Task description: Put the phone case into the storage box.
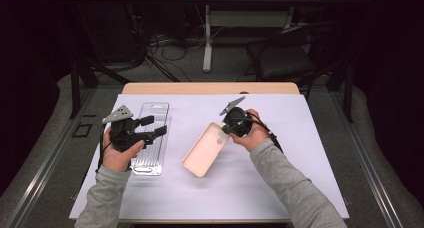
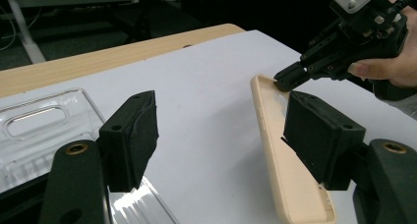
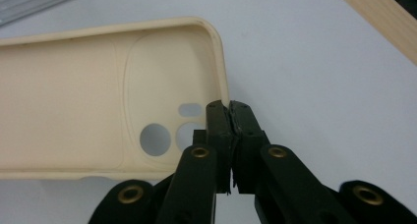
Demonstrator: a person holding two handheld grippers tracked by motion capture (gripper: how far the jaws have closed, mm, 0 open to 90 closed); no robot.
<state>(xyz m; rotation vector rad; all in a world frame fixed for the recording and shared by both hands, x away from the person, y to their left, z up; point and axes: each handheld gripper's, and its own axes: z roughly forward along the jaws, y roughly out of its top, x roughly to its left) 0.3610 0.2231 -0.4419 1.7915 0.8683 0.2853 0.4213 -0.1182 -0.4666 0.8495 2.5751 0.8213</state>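
Observation:
A beige phone case lies hollow side up at the middle of the white sheet. My right gripper is shut on its rim at the end with the camera holes, and the right gripper view shows the two jaws pinching that wall of the beige case. A clear plastic case lies to the left. My left gripper hovers over it, open and holding nothing. In the left gripper view its jaws stand wide apart, with the clear case at the left, the beige case at the right and the right gripper beyond.
A white sheet covers most of the wooden table, whose bare strip runs along the far edge. Past the table stand a dark chair and a desk leg with cables on the floor.

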